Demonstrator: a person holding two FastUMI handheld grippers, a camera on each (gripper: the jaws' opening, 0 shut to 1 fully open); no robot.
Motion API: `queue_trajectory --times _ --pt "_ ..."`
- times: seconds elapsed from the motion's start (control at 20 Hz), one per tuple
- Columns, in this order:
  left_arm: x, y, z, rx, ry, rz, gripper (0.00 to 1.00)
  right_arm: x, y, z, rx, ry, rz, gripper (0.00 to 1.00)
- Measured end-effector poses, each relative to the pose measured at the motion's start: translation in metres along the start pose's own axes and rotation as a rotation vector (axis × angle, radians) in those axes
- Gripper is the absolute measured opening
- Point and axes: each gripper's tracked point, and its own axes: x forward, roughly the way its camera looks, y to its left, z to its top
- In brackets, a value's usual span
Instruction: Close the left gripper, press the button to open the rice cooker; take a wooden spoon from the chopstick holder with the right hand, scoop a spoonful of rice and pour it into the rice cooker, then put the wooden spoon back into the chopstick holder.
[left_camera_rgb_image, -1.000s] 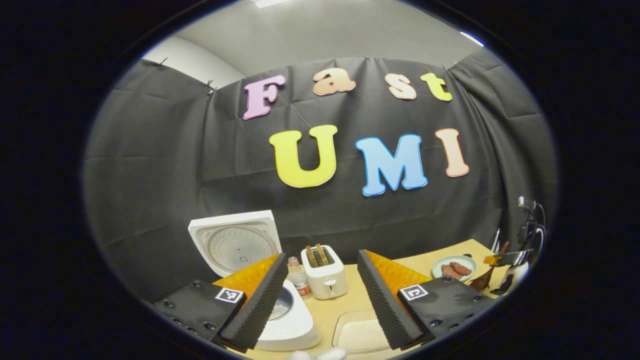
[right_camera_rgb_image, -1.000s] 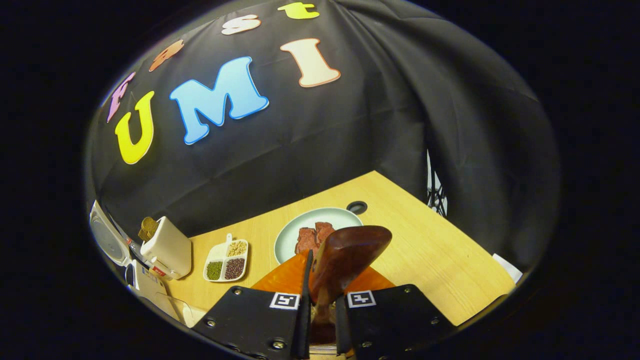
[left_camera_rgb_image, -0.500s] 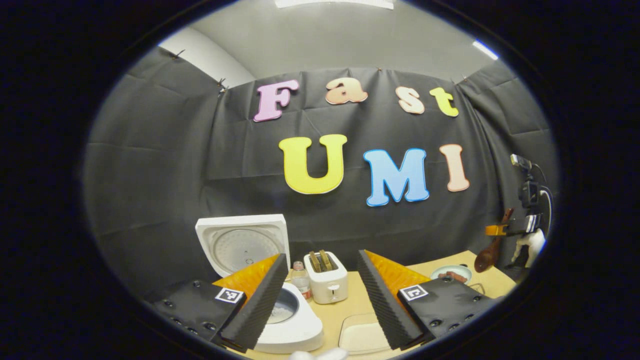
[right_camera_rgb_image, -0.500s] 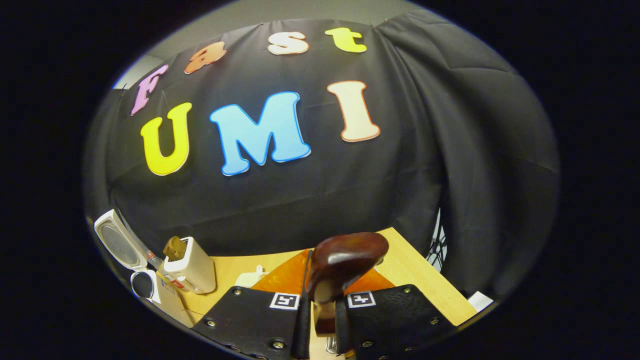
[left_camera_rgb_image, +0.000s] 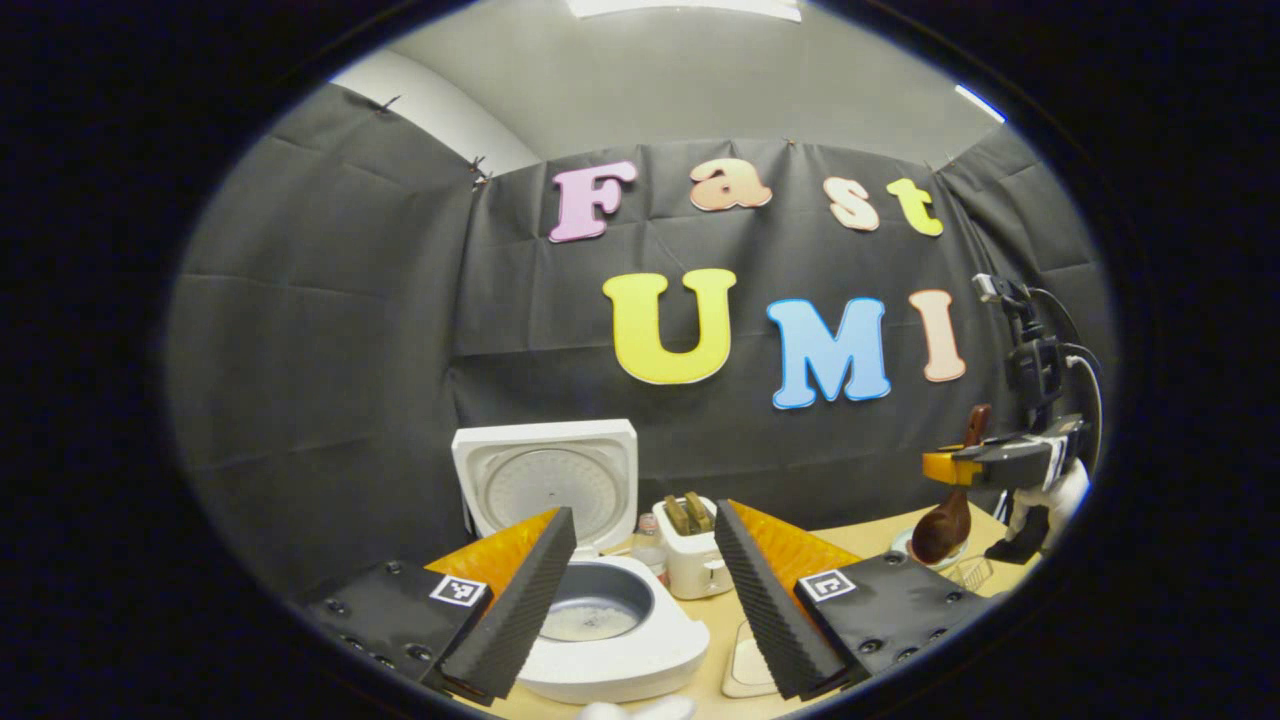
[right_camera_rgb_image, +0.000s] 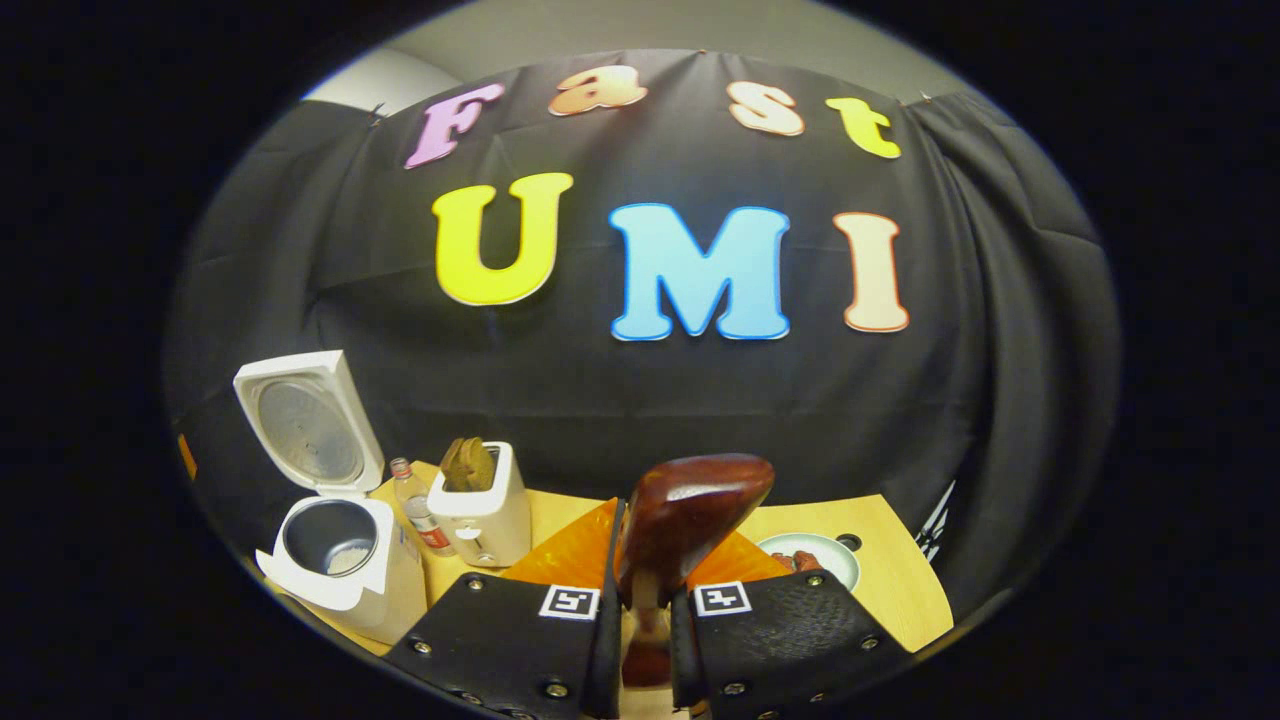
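Observation:
The white rice cooker (left_camera_rgb_image: 610, 650) stands open, its lid (left_camera_rgb_image: 545, 480) upright, with a little white at the bottom of the pot. My left gripper (left_camera_rgb_image: 645, 512) is open and empty, hovering just in front of the cooker. Far right in that view, my right gripper (left_camera_rgb_image: 985, 465) holds the dark wooden spoon (left_camera_rgb_image: 945, 525) bowl down, above a small wire holder (left_camera_rgb_image: 965, 572). In the right gripper view, the right gripper (right_camera_rgb_image: 650, 590) is shut on the spoon (right_camera_rgb_image: 690, 525), whose bowl rises past the fingers. The cooker (right_camera_rgb_image: 335, 545) sits far to the left.
A white toaster (left_camera_rgb_image: 695, 545) with bread and a small bottle (right_camera_rgb_image: 415, 505) stand right of the cooker on the wooden table (right_camera_rgb_image: 900, 590). A pale rectangular container (left_camera_rgb_image: 745, 665) lies near the left gripper. A plate (right_camera_rgb_image: 810, 555) with brown food sits at the right.
The right gripper has risen and turned left with the spoon, bringing the cooker and toaster further into its view. The left gripper view has shifted, so the cooker sits nearer its centre.

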Motion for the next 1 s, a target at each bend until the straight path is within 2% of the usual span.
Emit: queue_trajectory --times 0.15,0.35,0.4,0.55,0.6,0.7,0.95,1.0 --pt "-0.005 0.016 -0.007 -0.003 0.011 0.030 0.99 0.004 0.038 -0.010 -0.105 0.008 0.042 0.20" --pt "-0.011 0.033 -0.017 -0.015 0.025 0.061 0.99 0.013 0.062 -0.029 -0.254 0.009 0.052 0.20" --pt "-0.013 0.035 -0.020 -0.022 0.031 0.063 0.96 0.017 0.066 -0.037 -0.279 0.016 0.056 0.20" --pt "-0.016 0.040 -0.027 -0.042 0.042 0.068 0.99 0.024 0.077 -0.073 -0.367 0.068 0.060 0.21" --pt "-0.016 0.045 -0.030 -0.040 0.042 0.075 0.95 0.027 0.079 -0.081 -0.404 0.076 0.061 0.20" --pt "-0.018 0.051 -0.031 -0.034 0.044 0.084 0.96 0.034 0.083 -0.101 -0.465 0.093 0.065 0.20" --pt "-0.017 0.057 -0.037 -0.022 0.049 0.089 0.99 0.032 0.085 -0.157 -0.531 0.176 0.070 0.20" --pt "-0.018 0.056 -0.038 -0.025 0.050 0.090 0.95 0.033 0.086 -0.164 -0.542 0.186 0.070 0.20"
